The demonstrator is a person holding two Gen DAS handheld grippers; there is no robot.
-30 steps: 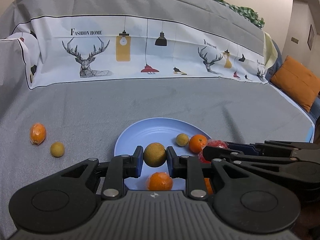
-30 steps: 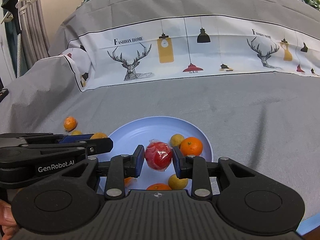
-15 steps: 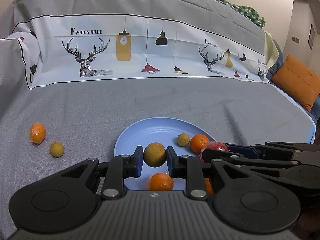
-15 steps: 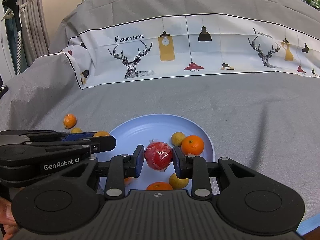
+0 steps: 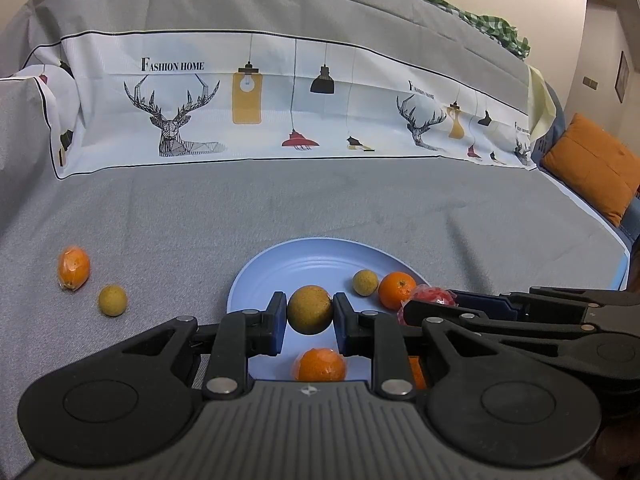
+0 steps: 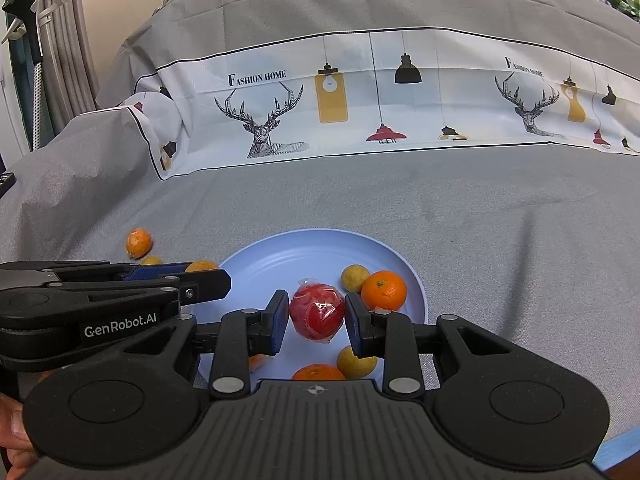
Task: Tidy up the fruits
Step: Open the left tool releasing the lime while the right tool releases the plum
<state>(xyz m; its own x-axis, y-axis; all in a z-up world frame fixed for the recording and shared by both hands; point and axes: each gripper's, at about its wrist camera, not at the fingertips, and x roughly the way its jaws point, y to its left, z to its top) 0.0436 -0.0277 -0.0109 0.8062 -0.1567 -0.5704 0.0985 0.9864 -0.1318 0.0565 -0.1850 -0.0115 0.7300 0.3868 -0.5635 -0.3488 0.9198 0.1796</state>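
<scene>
A blue plate lies on the grey cloth and holds several fruits. My left gripper is shut on a brown-yellow round fruit just above the plate's near left part. My right gripper is shut on a red wrapped fruit over the plate; its fingers show in the left wrist view. On the plate lie an orange, a small yellow fruit, another yellow fruit and a wrapped orange.
On the cloth left of the plate lie a wrapped orange and a small yellow fruit. An orange cushion sits far right. The printed sofa back rises behind. A rack stands at far left.
Both grippers have stayed almost still over the plate, each still holding its fruit. The view has shifted only slightly.
</scene>
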